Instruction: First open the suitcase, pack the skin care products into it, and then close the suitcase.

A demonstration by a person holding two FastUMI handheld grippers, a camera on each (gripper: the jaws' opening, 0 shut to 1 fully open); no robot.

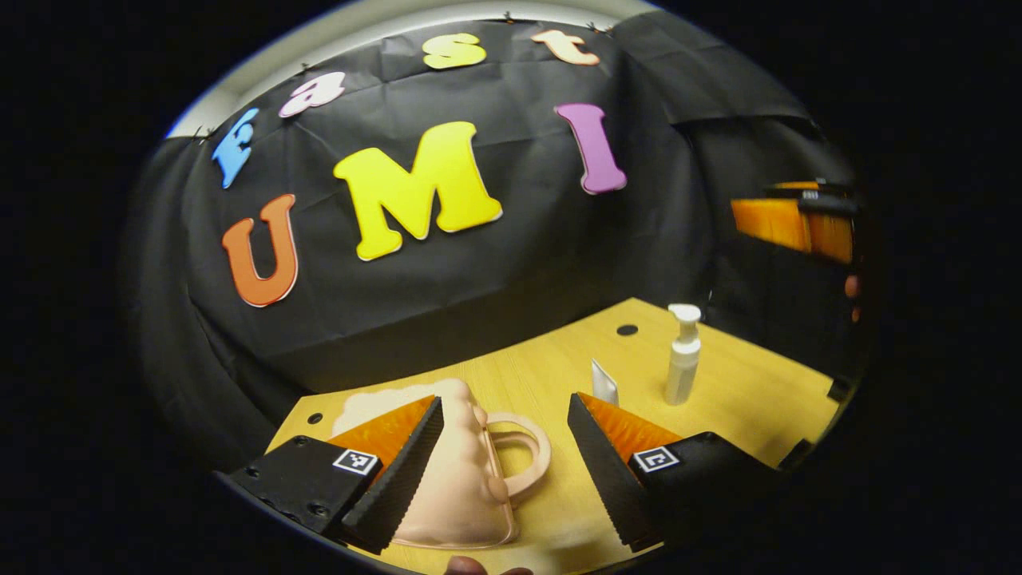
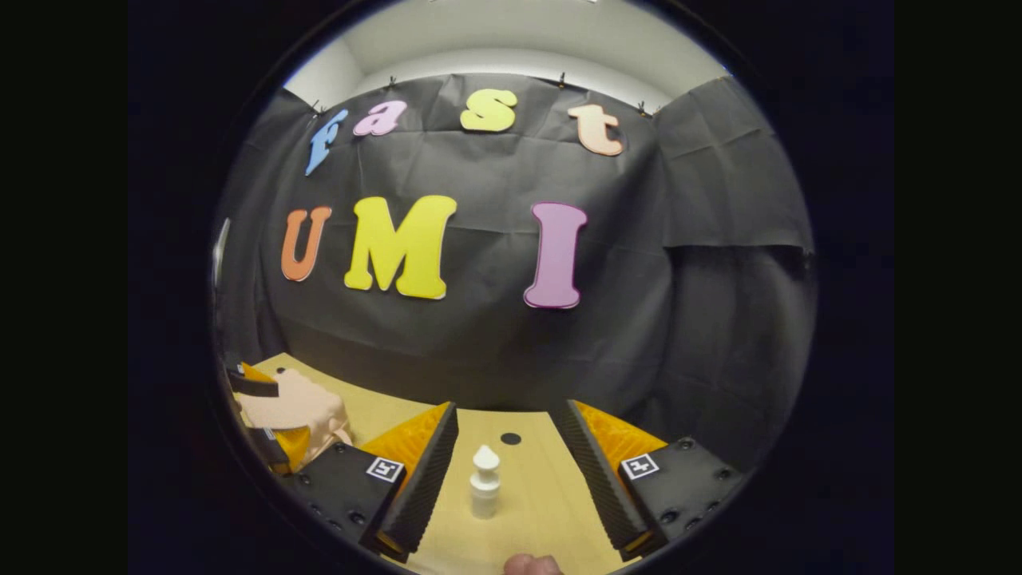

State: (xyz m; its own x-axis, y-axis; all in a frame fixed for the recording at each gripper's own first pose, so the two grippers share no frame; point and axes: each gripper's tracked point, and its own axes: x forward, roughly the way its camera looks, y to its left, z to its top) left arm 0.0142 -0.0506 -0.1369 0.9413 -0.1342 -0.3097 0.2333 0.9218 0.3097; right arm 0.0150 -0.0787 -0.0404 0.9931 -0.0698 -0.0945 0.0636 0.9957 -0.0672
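My left gripper sits at the bottom of the left gripper view with its two ribbed black fingers spread wide, nothing pressed between them. In the gap, low and left of centre, lies the suitcase, a small peach-pink case with a scalloped edge and a loop handle; it lies flat on the yellow table, lid down. My left-hand finger overlaps its left side in the picture, but I cannot tell whether it touches. Just beyond my right-hand finger a small white tube stands upright, and near it, a little further right, stands a white pump bottle, also upright. At the right edge of that view I see the orange and black of my right gripper, held well above the table.

In the right gripper view, the right gripper is likewise wide open and holds nothing. The pump bottle stands between the two fingers, low in the frame, clear of both. At the lower left of this view the suitcase rests on the table, with my left gripper around it.
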